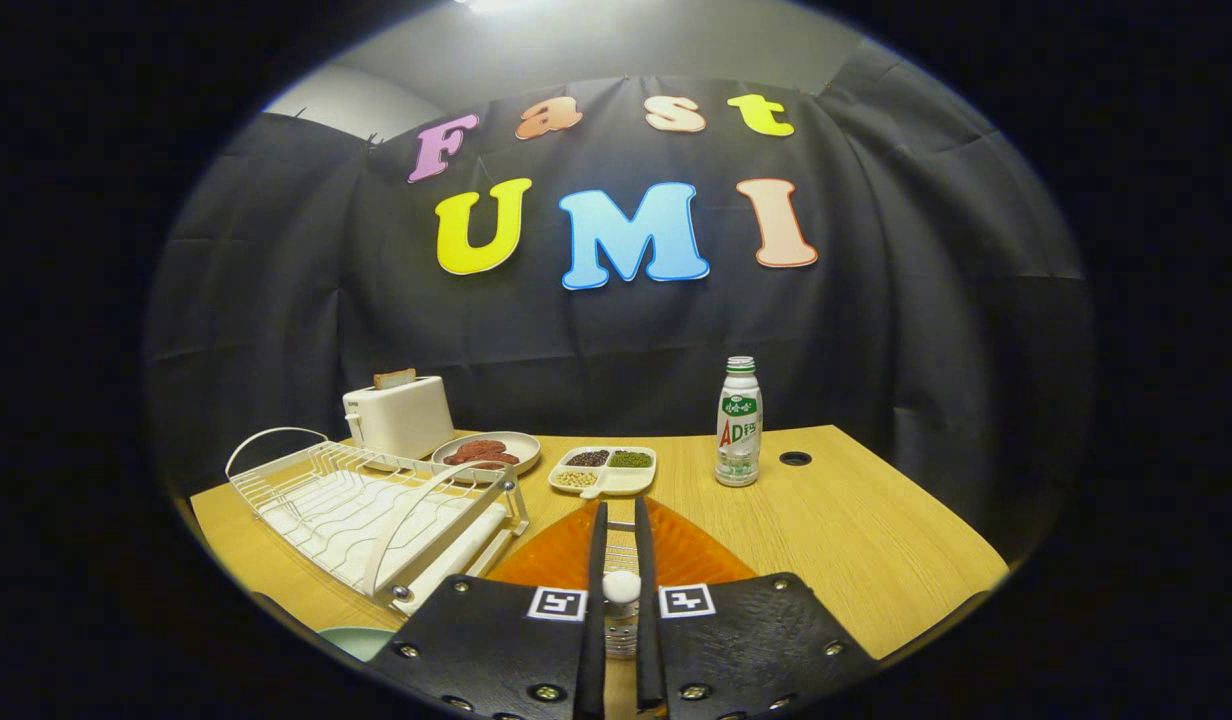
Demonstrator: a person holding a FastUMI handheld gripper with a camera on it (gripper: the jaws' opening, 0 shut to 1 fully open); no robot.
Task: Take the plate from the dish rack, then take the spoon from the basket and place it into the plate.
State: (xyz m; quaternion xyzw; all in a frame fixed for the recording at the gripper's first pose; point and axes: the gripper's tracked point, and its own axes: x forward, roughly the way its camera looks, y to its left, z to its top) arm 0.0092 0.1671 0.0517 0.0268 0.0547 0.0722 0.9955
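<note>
Hand-held gripper (621, 520) low at centre frame, fingers nearly closed over an orange plate (696, 555) on the tabletop (856, 520).

Lower left: white wire dish rack (366, 505), seemingly holding no dishes, with a pale green rim (356, 640) of something just below it at the frame's bottom. Behind the rack, left of centre: white toaster (401, 415) with a slice of bread (394, 378) sticking up, then a round dish of reddish-brown food (486, 453). Centre: divided tray of beans and grains (606, 468), beyond the fingertips. Lower centre: orange plate lying flat under the fingers, which stand parallel with only a narrow gap; a slim object with a white rounded end (621, 588) in that gap near their base, grip and identity not clear. Right of centre: upright drink bottle (739, 422), a small dark hole (795, 458) in the tabletop just beside it.
</note>
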